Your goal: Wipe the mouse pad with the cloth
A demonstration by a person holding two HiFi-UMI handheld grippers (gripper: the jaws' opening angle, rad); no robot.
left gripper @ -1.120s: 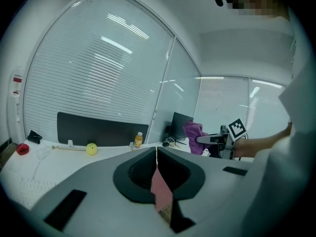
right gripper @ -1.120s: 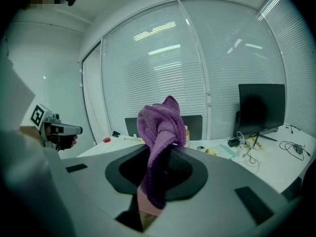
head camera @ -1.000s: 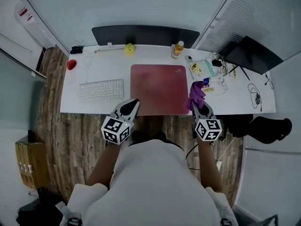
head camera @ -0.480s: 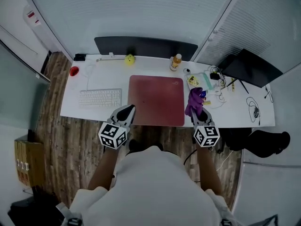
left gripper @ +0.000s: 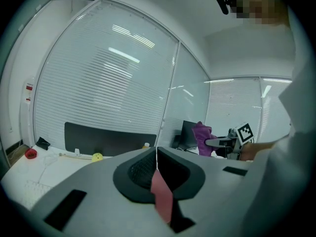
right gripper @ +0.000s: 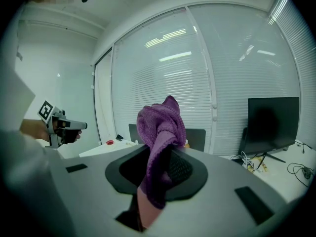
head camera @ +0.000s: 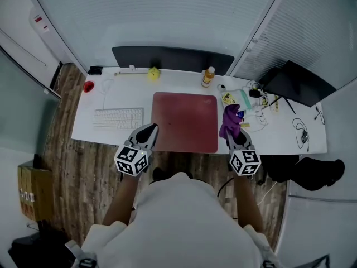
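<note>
A person holds two grippers over the near edge of a white desk (head camera: pixel 100 102). The right gripper (head camera: pixel 232 130) is clenched on a purple cloth (head camera: pixel 229 118). The cloth is pinched between the jaws, and its loose bulk rises in a bunch above and ahead of the fingertips. From the head view, the cloth hangs just past those fingertips, beside the right edge of the red mouse pad (head camera: pixel 185 121) and apart from its surface. A tangle of cables (head camera: pixel 254 102) and small items lies farther ahead and to the right of the cloth.

The left gripper (head camera: pixel 150 130) has its jaws pressed together with nothing between them. Its fingertips sit at the pad's near-left corner, with the pad ahead and to their right and a white keyboard (head camera: pixel 118 118) just to their left. Well beyond the fingers, along the desk's far edge, stand a small bottle (head camera: pixel 208 76), a yellow ball (head camera: pixel 153 73) and a red object (head camera: pixel 88 86). A dark screen (head camera: pixel 293 74) sits far to the right of the right fingertips.
</note>
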